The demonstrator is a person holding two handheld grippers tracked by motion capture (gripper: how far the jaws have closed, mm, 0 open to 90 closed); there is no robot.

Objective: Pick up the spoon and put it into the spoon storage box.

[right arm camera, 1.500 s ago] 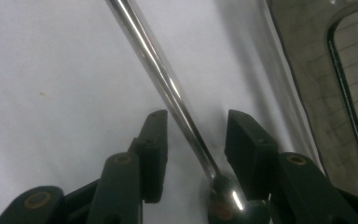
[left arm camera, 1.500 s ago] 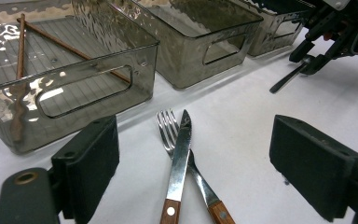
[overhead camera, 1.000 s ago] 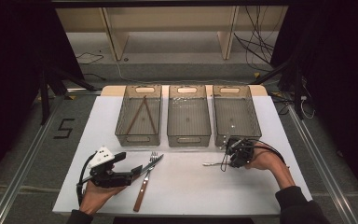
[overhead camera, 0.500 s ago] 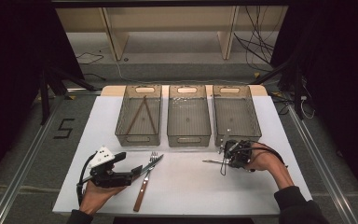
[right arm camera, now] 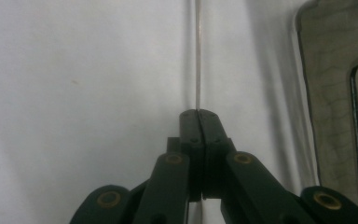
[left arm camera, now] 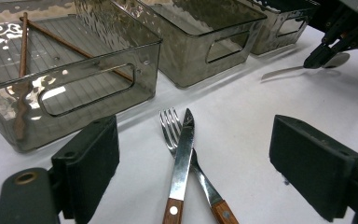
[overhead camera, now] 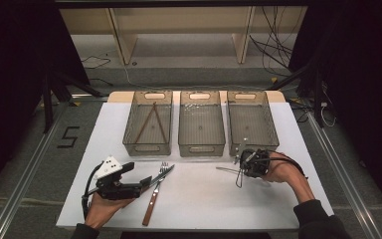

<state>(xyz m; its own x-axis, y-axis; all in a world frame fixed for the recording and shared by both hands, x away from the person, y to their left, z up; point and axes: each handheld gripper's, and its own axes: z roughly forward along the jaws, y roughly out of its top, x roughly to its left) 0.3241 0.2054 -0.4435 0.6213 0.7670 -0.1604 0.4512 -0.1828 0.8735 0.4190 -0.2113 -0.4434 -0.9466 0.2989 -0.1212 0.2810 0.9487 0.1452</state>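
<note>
A metal spoon (overhead camera: pixel 225 170) lies on the white table in front of the right bin. My right gripper (overhead camera: pixel 242 167) has just been closing, and its jaws are now shut on the spoon's thin handle (right arm camera: pixel 198 56), which runs straight ahead of the right gripper (right arm camera: pixel 198 113). The left gripper view shows the spoon (left arm camera: pixel 284 72) far off under that gripper. My left gripper (overhead camera: pixel 142 185) rests low at the front left. The left gripper (left arm camera: pixel 193 128) is open wide, with a wood-handled knife (left arm camera: pixel 182 149) crossing a wood-handled fork (left arm camera: pixel 170 128) between its jaws, untouched.
Three clear grey bins stand in a row at the back: the left bin (overhead camera: pixel 147 145) holds two brown chopsticks (overhead camera: pixel 151 122), the middle bin (overhead camera: pixel 201 147) and right bin (overhead camera: pixel 273 134) look bare. The white table (overhead camera: pixel 204 199) has free room between my hands.
</note>
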